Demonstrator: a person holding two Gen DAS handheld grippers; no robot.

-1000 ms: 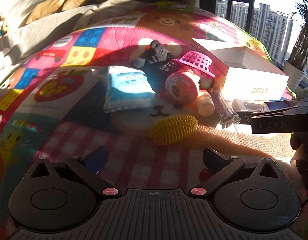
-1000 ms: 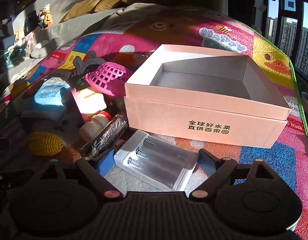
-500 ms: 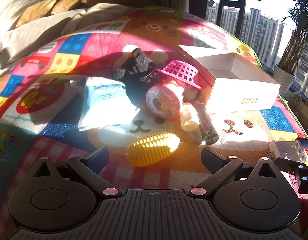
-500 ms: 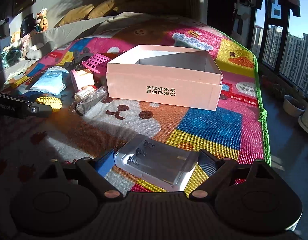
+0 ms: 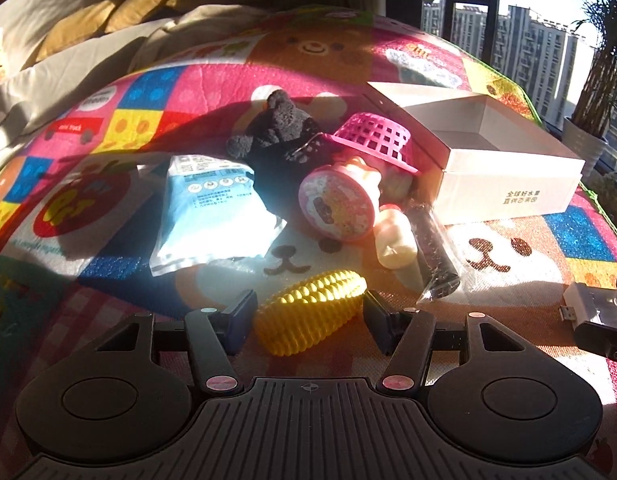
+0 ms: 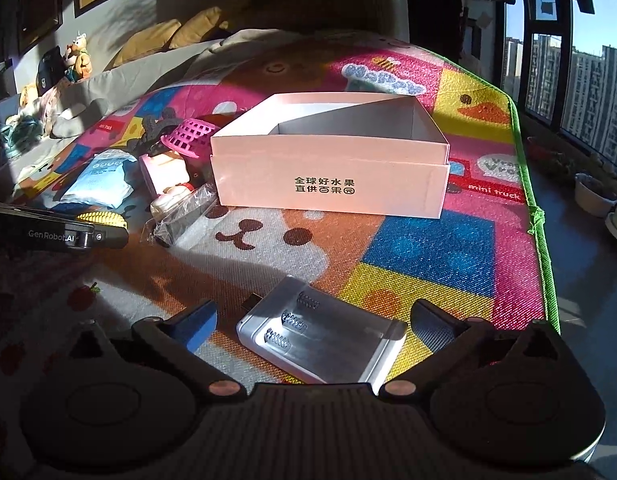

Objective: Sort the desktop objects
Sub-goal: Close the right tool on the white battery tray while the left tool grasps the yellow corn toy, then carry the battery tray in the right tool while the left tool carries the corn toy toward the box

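Covering the whole surface, a play mat (image 6: 420, 248) is seen, with an open box (image 6: 328, 168) at its far middle. Left of the box a pile is heaped: plush (image 5: 276, 136), pouch (image 5: 212, 208), basket (image 5: 372, 140), cup (image 5: 340, 204). Nearer, the corn (image 5: 312, 312) is straddled by the left gripper (image 5: 308, 312), its jaws narrowed but apparently not yet touching. A silver case (image 6: 324, 340) lies between the wide-spread jaws of the right gripper (image 6: 316, 324), unheld. The rounded, knobbly corn could be squirted out if pinched off-centre. Parts of the pile are lost in shadow and glare, and the box's floor is largely hidden.
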